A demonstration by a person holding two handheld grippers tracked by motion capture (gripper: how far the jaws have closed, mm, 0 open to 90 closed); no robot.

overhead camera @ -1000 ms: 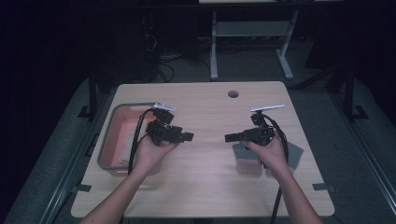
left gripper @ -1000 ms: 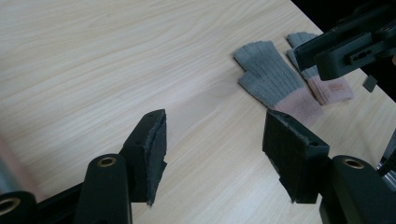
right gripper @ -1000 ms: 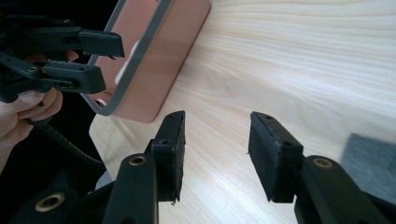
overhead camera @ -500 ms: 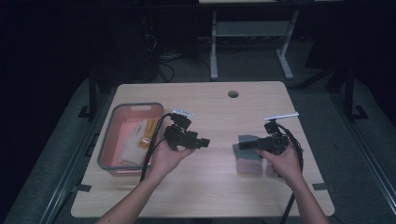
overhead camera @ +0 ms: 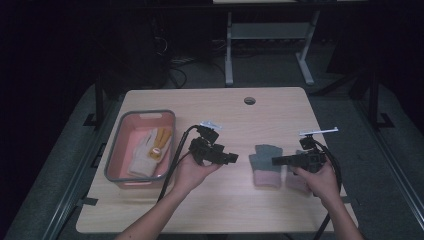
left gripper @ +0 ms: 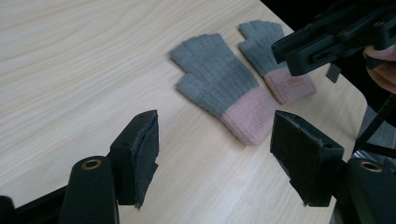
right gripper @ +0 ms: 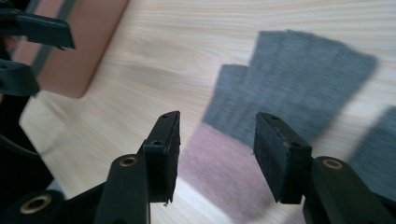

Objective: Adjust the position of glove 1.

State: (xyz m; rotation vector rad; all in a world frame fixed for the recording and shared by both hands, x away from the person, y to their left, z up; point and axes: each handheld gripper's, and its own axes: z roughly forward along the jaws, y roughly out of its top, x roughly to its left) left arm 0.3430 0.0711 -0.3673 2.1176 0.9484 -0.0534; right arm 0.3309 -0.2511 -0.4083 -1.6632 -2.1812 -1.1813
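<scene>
Two grey knit gloves with pink cuffs lie flat on the wooden table (overhead camera: 150,210), side by side, right of its centre, fingers pointing toward the far edge. The left glove (overhead camera: 264,164) lies in full view in the high view; the right glove (overhead camera: 296,176) is partly covered there by the right gripper (overhead camera: 276,161) and the hand that holds it. In the left gripper view both gloves (left gripper: 219,86) (left gripper: 275,65) lie ahead of the jaws, just beside each other without overlap. The right gripper hovers just above the gloves, pointing toward the table's left side; its jaws have just been opening and stand apart with nothing between the pads, the left glove's pink cuff (right gripper: 215,163) visible beneath the gap in the right gripper view. The left gripper (overhead camera: 234,158) is held over the table's centre, near the left glove and pointing toward it; its jaws have just been opening as well and stand wide with only bare table between them. The two grippers face each other, tips apart. At the table's left side sits a pink bin with a grey rim (overhead camera: 142,114), containing a white glove with yellow and orange parts (overhead camera: 150,150). A round cable hole (overhead camera: 249,100) lies near the far edge.
</scene>
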